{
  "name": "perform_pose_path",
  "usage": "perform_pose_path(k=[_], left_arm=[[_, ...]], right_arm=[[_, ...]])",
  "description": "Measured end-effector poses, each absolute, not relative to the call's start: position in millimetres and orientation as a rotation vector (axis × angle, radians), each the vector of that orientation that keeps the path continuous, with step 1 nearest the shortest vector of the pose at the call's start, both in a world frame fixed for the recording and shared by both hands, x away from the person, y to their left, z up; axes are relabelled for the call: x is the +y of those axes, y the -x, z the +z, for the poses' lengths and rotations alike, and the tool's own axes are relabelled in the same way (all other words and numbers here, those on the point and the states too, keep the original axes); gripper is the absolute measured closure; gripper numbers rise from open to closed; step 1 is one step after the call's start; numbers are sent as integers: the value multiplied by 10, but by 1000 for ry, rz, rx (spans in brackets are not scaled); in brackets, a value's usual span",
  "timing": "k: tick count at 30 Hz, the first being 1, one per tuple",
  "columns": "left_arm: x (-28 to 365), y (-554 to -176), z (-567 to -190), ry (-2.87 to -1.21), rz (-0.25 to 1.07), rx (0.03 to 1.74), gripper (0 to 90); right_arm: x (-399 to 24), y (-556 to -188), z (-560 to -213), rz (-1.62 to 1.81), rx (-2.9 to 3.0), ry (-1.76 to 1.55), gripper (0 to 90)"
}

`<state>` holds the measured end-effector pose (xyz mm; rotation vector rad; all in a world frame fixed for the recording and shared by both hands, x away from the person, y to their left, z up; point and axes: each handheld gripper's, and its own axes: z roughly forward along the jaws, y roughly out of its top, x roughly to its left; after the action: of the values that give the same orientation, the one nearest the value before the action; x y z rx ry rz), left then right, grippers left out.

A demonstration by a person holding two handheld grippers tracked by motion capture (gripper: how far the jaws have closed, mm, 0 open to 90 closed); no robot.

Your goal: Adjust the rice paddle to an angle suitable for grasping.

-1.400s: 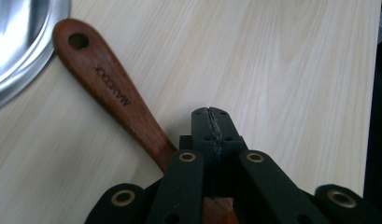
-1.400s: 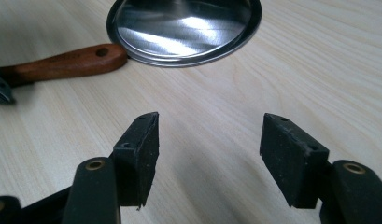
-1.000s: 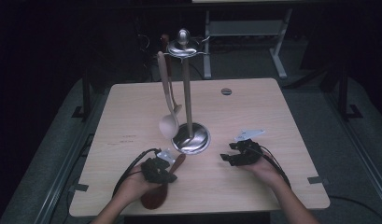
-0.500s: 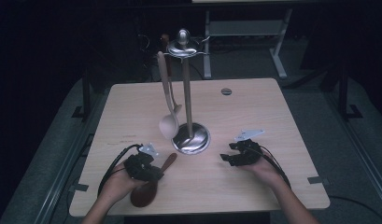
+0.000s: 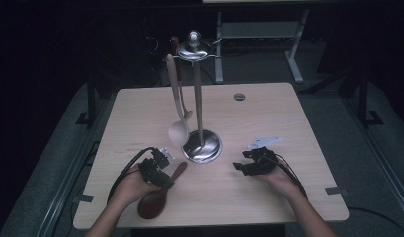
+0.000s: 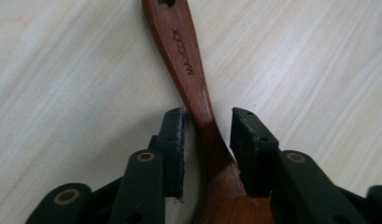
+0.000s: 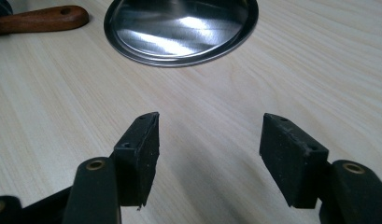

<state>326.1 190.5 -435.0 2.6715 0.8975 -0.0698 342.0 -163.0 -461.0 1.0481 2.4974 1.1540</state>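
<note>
Dark wooden spoon [image 6: 193,79]: lying on surface [image 5: 268,123], left gripper [image 6: 207,135] fingers just opened, straddling its neck, released. Right gripper [image 7: 209,140]: fingers open, empty. Next, likely: withdraw left gripper clear.

Spoon [image 6: 198,93] bowl cut off by left gripper view's bottom edge, neck partly behind jaws.
</note>
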Motion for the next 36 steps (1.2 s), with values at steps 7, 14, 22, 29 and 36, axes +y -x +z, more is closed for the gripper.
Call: perform_pose_path(k=[7, 14, 22, 29, 36], left_arm=[[1917, -3268, -4353, -2666, -61, 910, 689], [1928, -3289, -4353, -2679, -44, 905, 753], [1862, -3326, -4342, -2716, -17, 915, 770], [1846, -3300, -4343, -2719, 13, 914, 786], [1943, -3262, -4290, -2612, -51, 903, 787]], right_arm=[[-1639, -3421, -4604, 1158, 2490, -1049, 378], [-1636, -3421, -4604, 1157, 2492, -1052, 378], [-1616, -3418, -4612, 1151, 2499, -1059, 378], [-1625, -3423, -4608, 1152, 2499, -1050, 381], [-1640, -3431, -4598, 1167, 2492, -1054, 384]])
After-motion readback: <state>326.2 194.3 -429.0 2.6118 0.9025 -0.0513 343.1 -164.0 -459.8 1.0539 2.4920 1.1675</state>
